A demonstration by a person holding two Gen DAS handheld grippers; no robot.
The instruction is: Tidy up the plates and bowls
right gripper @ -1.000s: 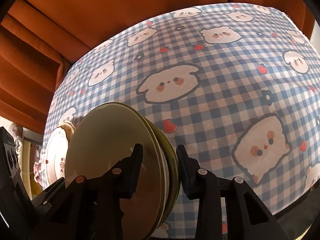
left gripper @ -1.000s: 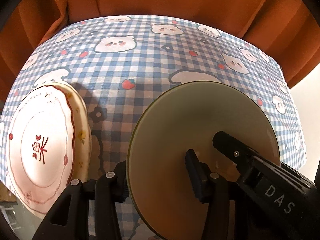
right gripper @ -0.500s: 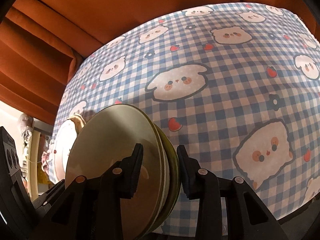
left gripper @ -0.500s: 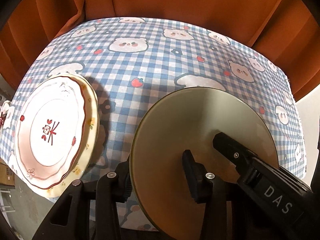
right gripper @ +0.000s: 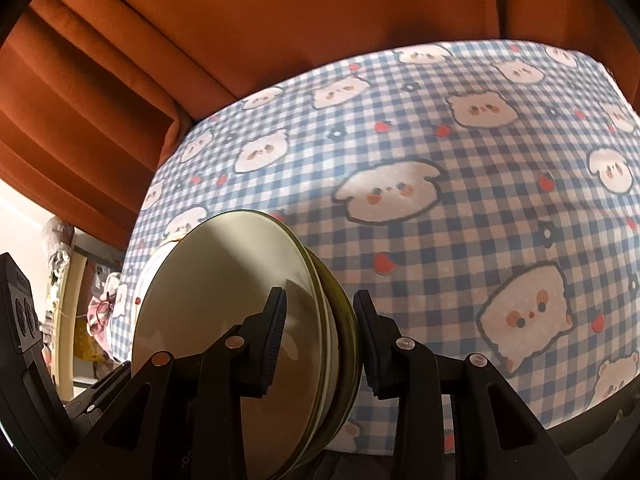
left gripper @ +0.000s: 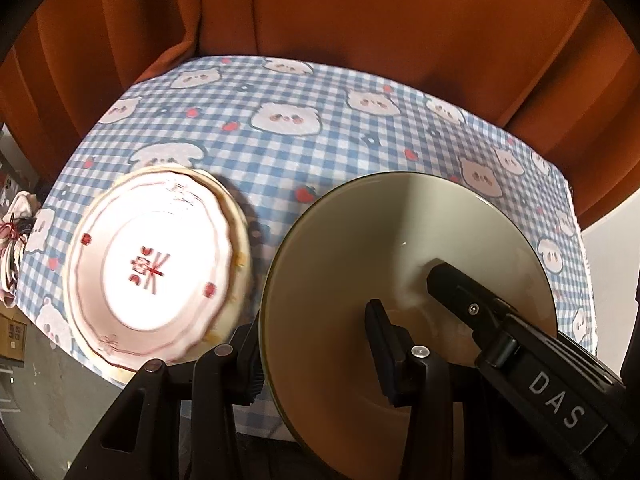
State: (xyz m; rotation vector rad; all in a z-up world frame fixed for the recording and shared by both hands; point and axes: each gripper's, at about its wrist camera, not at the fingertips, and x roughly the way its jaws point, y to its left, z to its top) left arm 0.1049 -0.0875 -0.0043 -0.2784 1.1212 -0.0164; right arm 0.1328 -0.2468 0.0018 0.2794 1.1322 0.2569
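Observation:
A stack of olive-green bowls (left gripper: 404, 264) is held on edge above the near side of the table; it also shows in the right wrist view (right gripper: 224, 292). My left gripper (left gripper: 316, 356) is shut on the stack's rim, one finger inside, one outside. My right gripper (right gripper: 320, 332) is shut on the same stack from the other side. A pink-and-white flowered plate (left gripper: 150, 264) lies on a cream plate at the table's left edge.
The table wears a blue checked cloth with bear prints (left gripper: 320, 148), also in the right wrist view (right gripper: 460, 208). An orange curtain (left gripper: 360, 20) hangs behind it. Clutter and a cardboard box (left gripper: 12, 332) sit off the left edge.
Both grippers have pulled back and up with the bowl stack; the table and the flowered plates appear farther away.

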